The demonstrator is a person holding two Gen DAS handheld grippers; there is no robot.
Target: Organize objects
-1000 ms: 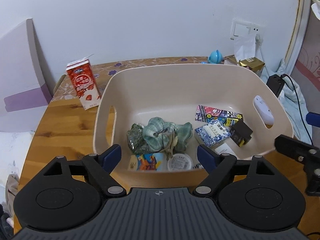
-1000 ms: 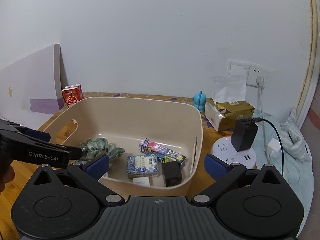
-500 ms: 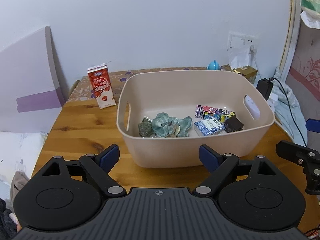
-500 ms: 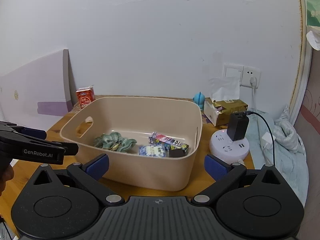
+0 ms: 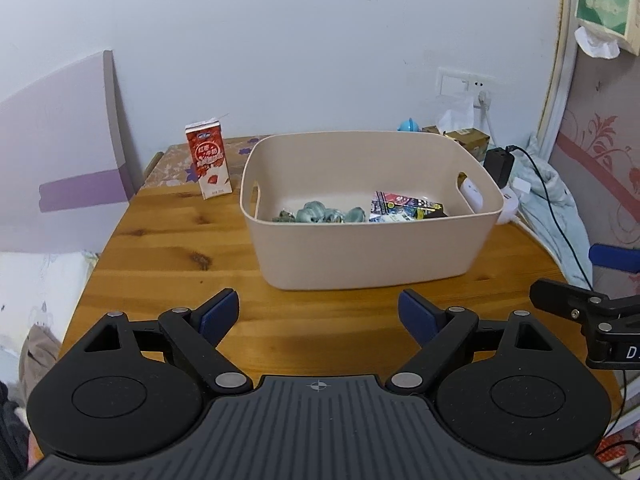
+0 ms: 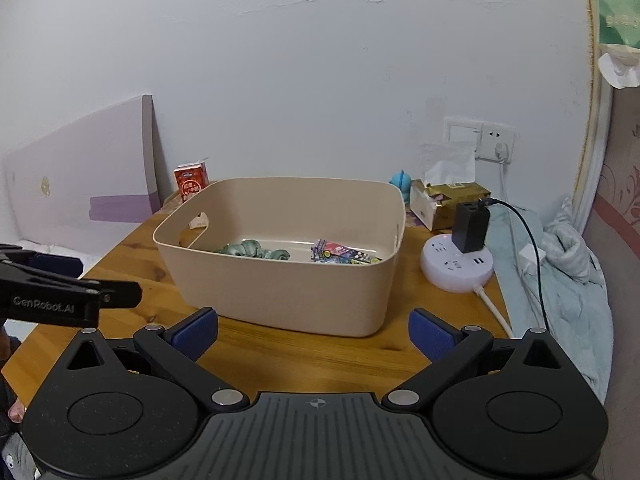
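A red milk carton stands left of the beige bin on the counter. The bin holds green items and colourful packets. Bare counter lies before it. Left hand-held gripper, marked "GenRobot.AI", and right hand-held gripper: both released, empty.

1 tan bin is seen on 1 wooden table. 1 red milk carton, 1 blue toy, 1 tissue box and 1 round power strip are counted. 2 grippers are seen.
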